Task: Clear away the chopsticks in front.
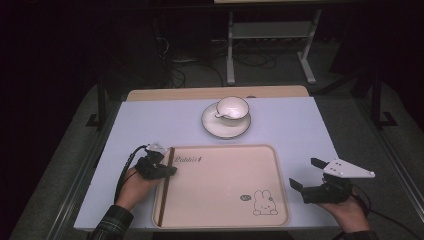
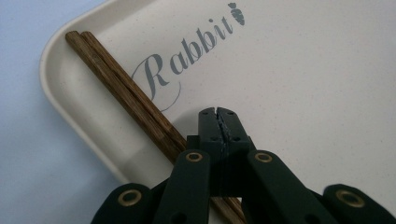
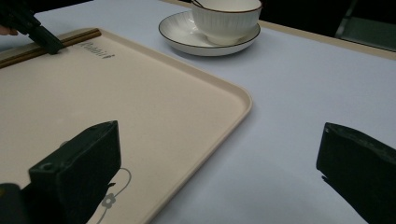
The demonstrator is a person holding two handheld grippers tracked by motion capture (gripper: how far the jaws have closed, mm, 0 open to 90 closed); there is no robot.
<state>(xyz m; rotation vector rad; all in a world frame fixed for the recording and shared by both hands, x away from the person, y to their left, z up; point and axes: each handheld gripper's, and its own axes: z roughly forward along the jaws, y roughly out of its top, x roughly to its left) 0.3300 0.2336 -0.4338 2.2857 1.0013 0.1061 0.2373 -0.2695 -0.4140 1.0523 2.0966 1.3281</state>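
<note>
Nudging the chopsticks (image 2: 123,95) along the tray's (image 1: 280,170) left rim with the left gripper (image 2: 218,112), jaws pressed together, empty.
Next likely needs a push or regrip (right gripper (image 1: 306,173) waits, spread wide).

- cup (image 1: 233,108), white, ribbed wall, thin dark rim, standing on a saucer (image 1: 226,126); its handle turns to the left in the high view
- saucer, white with a dark edge line, on the bench (image 1: 295,125) just beyond the far edge of the beige tray
- bench, covered in pale blue-grey, with a strip of wood showing along its far edge
- metal frame (image 1: 270,31) with pale legs on the dark floor beyond the bench; loose cables (image 1: 187,67) lie beside it
</note>
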